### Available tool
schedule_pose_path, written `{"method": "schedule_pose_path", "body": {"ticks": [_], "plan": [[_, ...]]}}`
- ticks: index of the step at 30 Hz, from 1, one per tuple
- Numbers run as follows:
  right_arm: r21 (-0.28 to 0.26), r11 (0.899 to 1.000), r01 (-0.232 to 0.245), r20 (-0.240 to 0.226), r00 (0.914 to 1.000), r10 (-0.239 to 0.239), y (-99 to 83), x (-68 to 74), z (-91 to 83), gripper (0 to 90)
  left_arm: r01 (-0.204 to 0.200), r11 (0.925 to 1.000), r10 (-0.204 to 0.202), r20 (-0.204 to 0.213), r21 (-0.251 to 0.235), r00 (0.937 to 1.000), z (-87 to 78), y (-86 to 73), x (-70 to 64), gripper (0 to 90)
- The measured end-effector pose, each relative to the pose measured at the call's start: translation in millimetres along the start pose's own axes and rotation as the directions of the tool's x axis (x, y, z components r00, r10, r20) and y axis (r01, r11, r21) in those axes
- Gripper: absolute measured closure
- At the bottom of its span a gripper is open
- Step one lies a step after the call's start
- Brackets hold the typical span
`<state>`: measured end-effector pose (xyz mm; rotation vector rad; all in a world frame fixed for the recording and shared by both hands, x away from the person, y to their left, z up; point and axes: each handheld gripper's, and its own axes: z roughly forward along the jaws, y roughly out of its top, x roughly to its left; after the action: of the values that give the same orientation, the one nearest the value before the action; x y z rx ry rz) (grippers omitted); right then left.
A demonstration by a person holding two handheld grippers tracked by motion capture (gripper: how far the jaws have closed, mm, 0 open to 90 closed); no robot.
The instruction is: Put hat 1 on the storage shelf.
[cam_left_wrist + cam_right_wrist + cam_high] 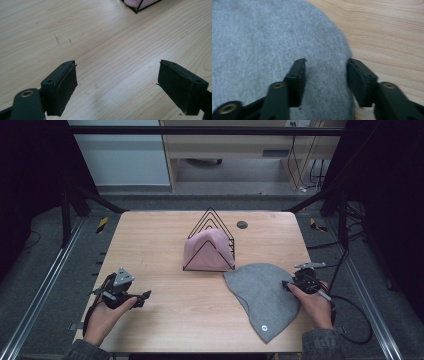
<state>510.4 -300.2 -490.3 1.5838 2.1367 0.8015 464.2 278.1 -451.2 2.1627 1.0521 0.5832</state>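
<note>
From above, we look forward and down on the worktop (165,315). Both gripper views sit close over that same worktop, facing along their jaws.

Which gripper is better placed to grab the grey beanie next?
Right. The right gripper is open with its jaws straddling the grey beanie edge; the left gripper sits over bare table.

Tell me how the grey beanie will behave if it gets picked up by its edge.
The grey beanie lies flat and limp on the table, so it will likely droop and fold when lifted. The knit looks soft and light. The right gripper has its jaws open over the beanie's edge, and a pinch there would probably gather fabric rather than slip.
</note>
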Motion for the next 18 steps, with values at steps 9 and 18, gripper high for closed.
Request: {"method": "schedule_pose_path", "body": {"ticks": [9, 18], "plan": [[-0.023, 1.0, 0.017, -0.055, 0.9983, -0.018, 2.2, 1.3, -3.8, 84.7, -0.009, 0.9995, 0.009, -0.022, 0.031, 0.9997, 5.3, -1.2, 5.0, 15.9], [-0.104, 0.993, 0.05, -0.097, 0.9935, -0.06, 9.8, 10.9, -17.6, 85.8, -0.023, 0.9987, 0.024, -0.024, 0.045, 0.9994, 8.5, -1.2, 4.1, 15.9]]}}
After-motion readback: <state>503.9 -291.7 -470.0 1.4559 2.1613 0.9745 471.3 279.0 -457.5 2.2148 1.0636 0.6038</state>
